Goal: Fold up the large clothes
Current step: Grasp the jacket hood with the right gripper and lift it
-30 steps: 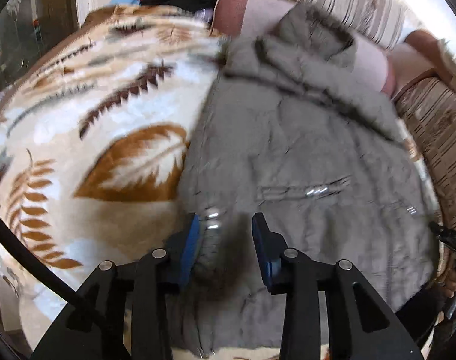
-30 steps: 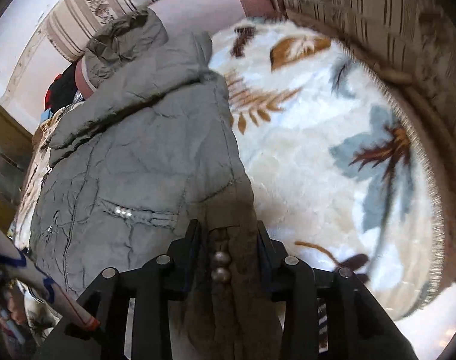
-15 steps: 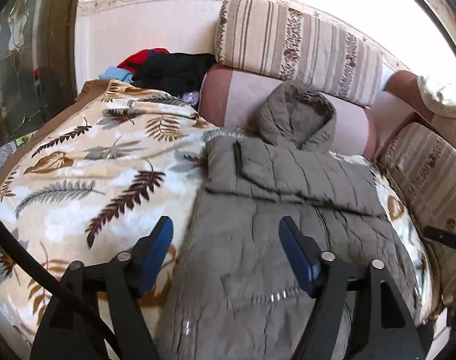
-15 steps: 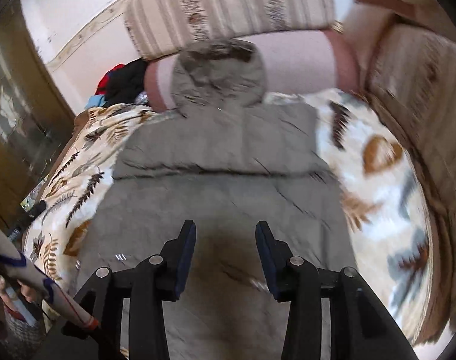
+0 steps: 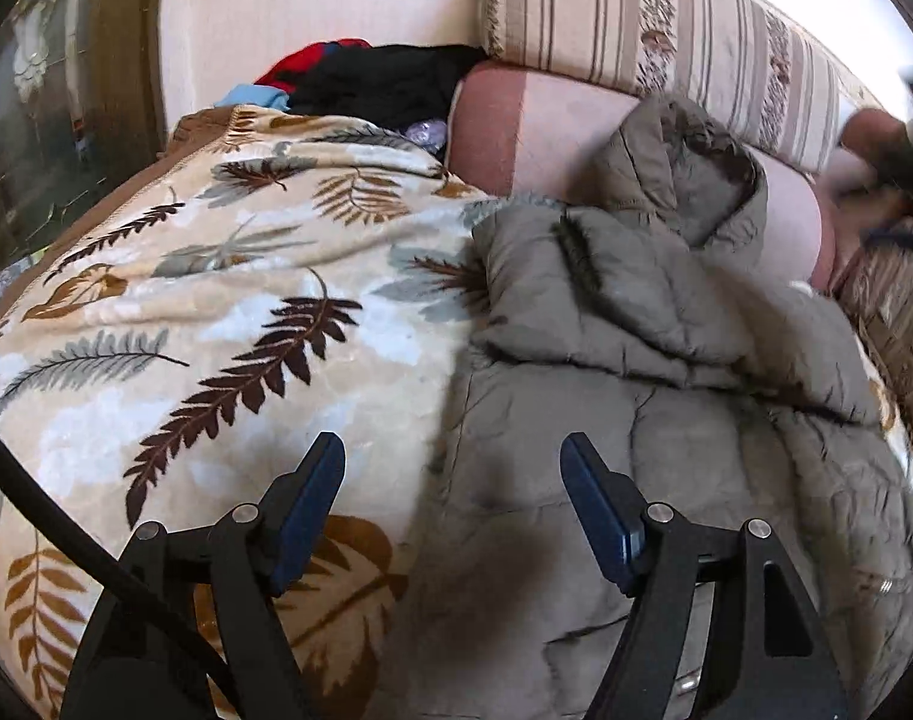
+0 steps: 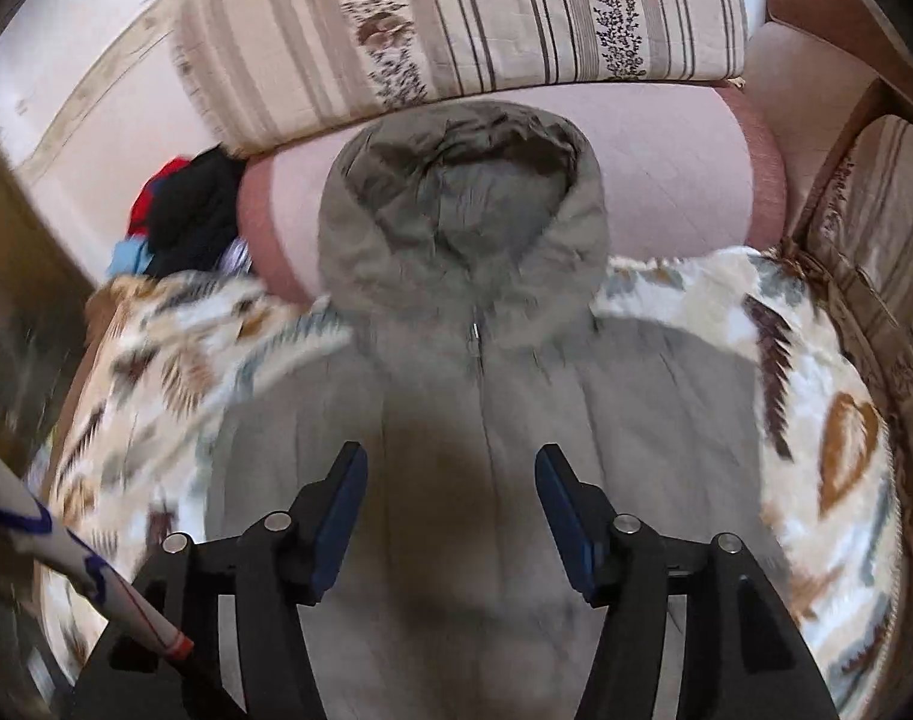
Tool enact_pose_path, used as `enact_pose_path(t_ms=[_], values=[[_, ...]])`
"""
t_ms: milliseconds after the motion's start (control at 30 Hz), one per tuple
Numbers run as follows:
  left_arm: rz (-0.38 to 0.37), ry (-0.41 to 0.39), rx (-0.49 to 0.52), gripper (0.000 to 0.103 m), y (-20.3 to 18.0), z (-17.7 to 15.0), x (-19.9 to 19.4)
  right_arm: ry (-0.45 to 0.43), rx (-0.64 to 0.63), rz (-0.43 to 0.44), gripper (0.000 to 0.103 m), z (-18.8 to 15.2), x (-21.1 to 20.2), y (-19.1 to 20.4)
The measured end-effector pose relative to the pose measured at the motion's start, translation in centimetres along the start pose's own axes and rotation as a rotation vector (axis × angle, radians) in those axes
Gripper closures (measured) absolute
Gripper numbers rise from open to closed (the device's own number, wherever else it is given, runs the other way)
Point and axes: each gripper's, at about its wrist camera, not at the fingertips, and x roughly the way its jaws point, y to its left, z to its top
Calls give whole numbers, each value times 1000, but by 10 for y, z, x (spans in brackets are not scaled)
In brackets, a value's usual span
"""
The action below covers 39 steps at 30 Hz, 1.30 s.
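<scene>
Jaws of both our left hand-held gripper and right hand-held gripper hang wide and empty above the grey-green quilted hooded jacket, which lies zipped and flat on the leaf-patterned plush blanket, ready for folding.

Sunlit cream wall behind a striped sofa cushion.

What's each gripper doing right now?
Left gripper: open, holding nothing.
Right gripper: open, jaws just opening, nothing between them, above the jacket.
</scene>
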Motion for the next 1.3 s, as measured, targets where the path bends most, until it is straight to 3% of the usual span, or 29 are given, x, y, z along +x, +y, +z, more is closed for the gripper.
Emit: enact_pose_path(t_ms=[267,467,633,700,733,767,933,1067,1300], values=[[-116,45,20,30,-1,-8,11,-78,122,57,17,113,74,32],[-176,119,-5,30,1,-11,26,-114,209,43,15,172,125,44],[-190,182,-29,30,2,-14,43,-90,310,34,15,194,169,31],[-189,198,-31,30,1,-16,47,-73,320,31,32,195,180,27],[-189,201,-31,30,1,-17,48,-58,309,33,69,194,185,26],[-192,203,-30,30,1,-18,48,-28,290,50,92,190,189,25],[-177,180,-4,30,-5,-17,40,-58,172,12,95,169,152,34],[-175,141,4,30,-5,-13,28,-78,99,11,97,140,93,42],[-183,109,-40,30,7,-11,12,-71,-55,61,97,35,-16,70]])
